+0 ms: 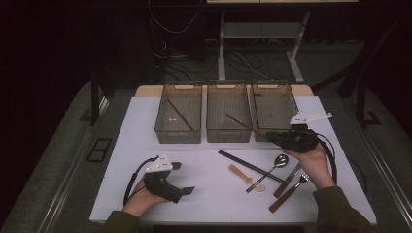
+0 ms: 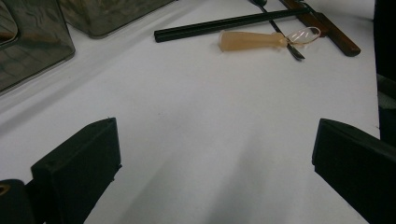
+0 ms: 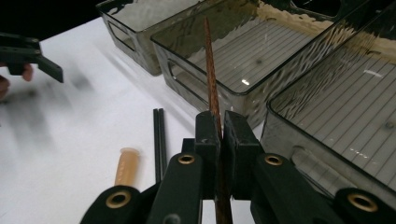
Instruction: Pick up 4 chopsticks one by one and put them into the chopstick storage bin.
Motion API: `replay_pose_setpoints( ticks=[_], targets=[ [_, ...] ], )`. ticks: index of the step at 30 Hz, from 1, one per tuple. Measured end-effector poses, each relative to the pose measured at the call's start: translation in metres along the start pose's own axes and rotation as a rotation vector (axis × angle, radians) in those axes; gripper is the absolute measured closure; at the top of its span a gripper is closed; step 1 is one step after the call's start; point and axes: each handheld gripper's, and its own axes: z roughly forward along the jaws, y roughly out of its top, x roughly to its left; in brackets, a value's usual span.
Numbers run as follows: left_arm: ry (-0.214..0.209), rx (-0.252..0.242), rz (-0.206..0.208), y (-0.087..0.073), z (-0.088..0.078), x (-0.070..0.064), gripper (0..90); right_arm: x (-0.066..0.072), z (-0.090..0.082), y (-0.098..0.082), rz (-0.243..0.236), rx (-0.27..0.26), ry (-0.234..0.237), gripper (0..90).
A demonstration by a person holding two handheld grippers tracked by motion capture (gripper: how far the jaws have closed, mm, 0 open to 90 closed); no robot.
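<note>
Because the brown chopstick [image 3: 211,70] is thin, stiff and light, the right tongs [image 3: 222,122] pinch it mid-shaft; the left tongs [image 2: 212,154] stand spread.

Bins [image 1: 228,118] look like smoky see-through plastic, glossy, with ribbed floors and rippled walls. The chopstick [image 3: 211,70] in the right gripper [image 3: 222,123] is reddish-brown, wood by the look of it, with a rough speckled grain. Gripper pads are matt black, probably plastic, with brass-coloured rivets. Just in front of the bins: a matt black stick pair [image 1: 248,165], a shiny metal spoon [image 1: 272,167], a pale amber, rubbery-looking handle [image 2: 252,41] and dark wooden handles [image 1: 286,189]. The table [image 1: 145,141] is smooth, matt white.
</note>
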Motion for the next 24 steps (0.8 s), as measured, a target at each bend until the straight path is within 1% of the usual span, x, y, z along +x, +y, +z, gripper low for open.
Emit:
replay_pose_setpoints(
  ticks=[6,10,13,18,21,22,24],
  targets=[
    [-0.003,0.003,0.003,0.0,0.0,0.0,0.8,0.005,0.01,0.007,0.002,0.0,-0.005,84.8],
    [-0.004,0.0,-0.001,0.0,0.0,-0.001,0.8,0.01,0.018,0.011,-0.004,0.001,0.001,84.8],
    [-0.003,0.0,-0.001,0.0,0.0,0.0,0.8,0.014,0.025,0.016,-0.008,0.003,-0.006,84.8],
    [-0.003,-0.005,-0.004,0.0,0.0,0.0,0.8,0.021,0.04,0.028,-0.006,0.006,-0.012,84.8],
    [-0.005,-0.006,-0.006,0.0,0.0,-0.001,0.9,0.025,0.049,0.037,0.005,0.018,-0.023,84.8],
    [-0.005,-0.002,-0.001,0.0,0.0,0.0,0.8,0.026,0.052,0.04,0.004,0.015,-0.028,84.8],
    [-0.005,-0.002,-0.002,0.0,0.0,-0.001,0.8,0.028,0.057,0.046,0.018,0.016,-0.038,84.8]
  ],
)
